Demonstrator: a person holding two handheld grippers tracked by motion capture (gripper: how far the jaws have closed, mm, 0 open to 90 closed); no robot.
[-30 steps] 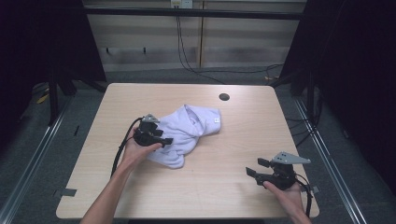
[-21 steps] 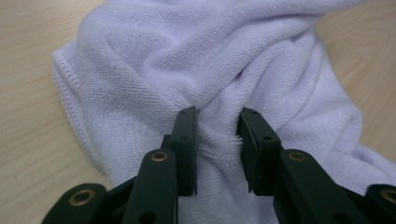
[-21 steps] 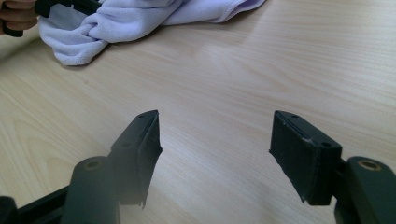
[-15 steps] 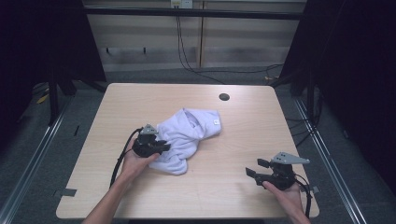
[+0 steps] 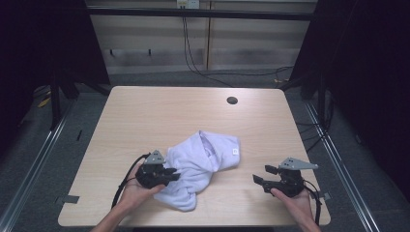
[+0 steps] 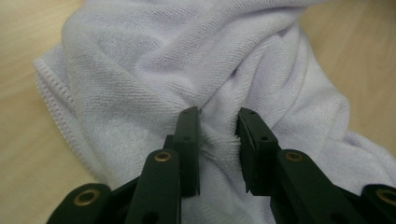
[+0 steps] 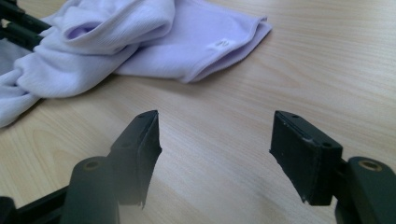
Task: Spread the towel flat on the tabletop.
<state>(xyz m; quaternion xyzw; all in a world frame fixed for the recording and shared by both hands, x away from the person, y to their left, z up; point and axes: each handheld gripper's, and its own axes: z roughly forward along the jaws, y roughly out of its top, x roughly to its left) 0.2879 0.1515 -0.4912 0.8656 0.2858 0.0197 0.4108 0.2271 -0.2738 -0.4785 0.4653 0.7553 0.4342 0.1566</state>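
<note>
A crumpled pale lilac towel (image 5: 203, 162) lies on the wooden table (image 5: 145, 111), in front of the middle. My left gripper (image 5: 173, 174) is at the towel's left side. In the left gripper view its jaws (image 6: 218, 126) pinch a raised fold of the towel (image 6: 187, 60), with cloth bunched between the pads. My right gripper (image 5: 261, 175) hovers low over bare wood to the towel's right, apart from it. Its jaws (image 7: 215, 135) stand wide open with nothing between them. Beyond them the towel (image 7: 140, 32) shows a small white label (image 7: 219, 43).
A dark round hole (image 5: 232, 100) sits in the table top near the far edge. Black cables (image 5: 193, 53) run over the floor behind the table. Metal rails (image 5: 43, 140) flank the table on both sides.
The left gripper has drawn back toward the table's near edge, dragging the towel with it. The right gripper has stayed almost still.
</note>
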